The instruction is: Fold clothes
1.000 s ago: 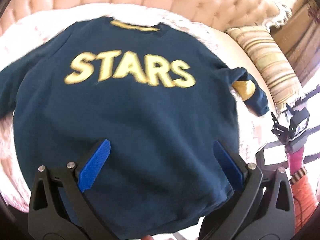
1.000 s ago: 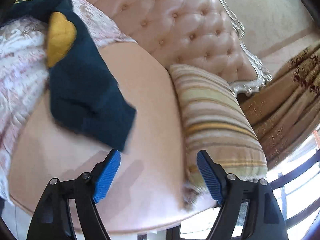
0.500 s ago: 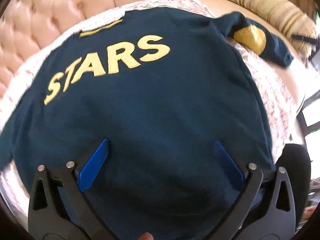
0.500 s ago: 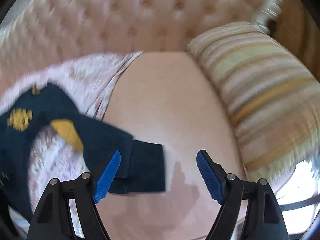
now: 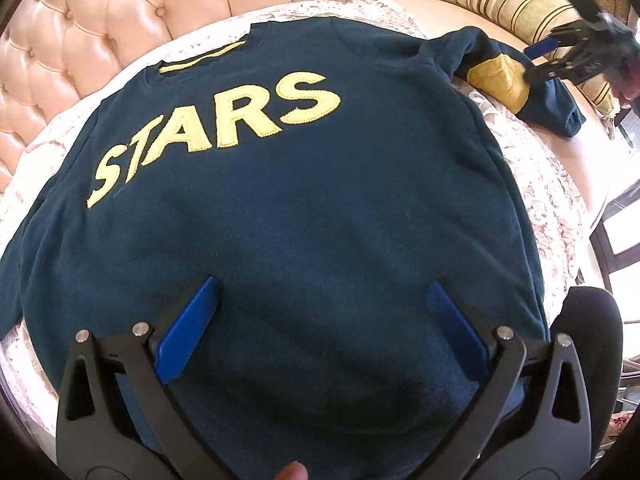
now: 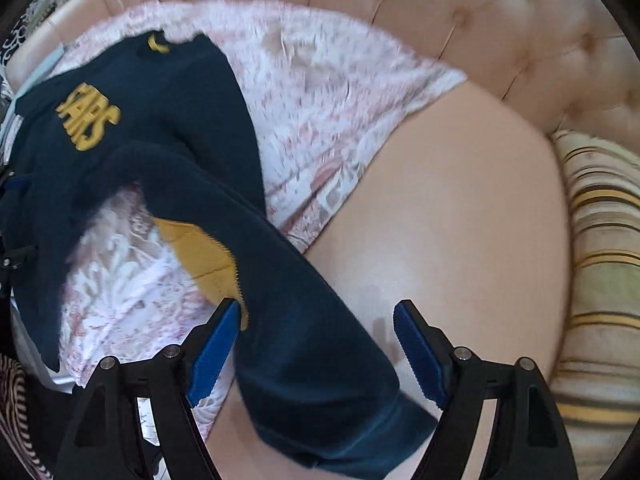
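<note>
Sweatshirt (image 5: 304, 216), navy with yellow STARS lettering (image 5: 216, 120), lay spread flat, front up, on a pink-and-white patterned throw (image 6: 320, 92) that covered the seat of a tufted pink sofa (image 5: 120, 20); its collar pointed toward the backrest. Left gripper (image 5: 320, 312) hovered over the lower part of the garment, aimed steeply down, its blue pads (image 5: 188, 336) standing wide apart with nothing pinched between them; whether the tips brushed the cloth I could not tell. Right gripper (image 6: 316, 320) hung over the sweatshirt's sleeve (image 6: 304, 320), which ran off the throw onto the bare cushion (image 6: 460, 220); its jaws were spread wide, straddling the sleeve just past the yellow elbow patch (image 6: 200, 256), the left pad just at the fabric's edge and the right pad clear of it, so nothing was gripped. Striped pillow (image 6: 600, 260) rested at the sofa's end, beside the cuff.
</note>
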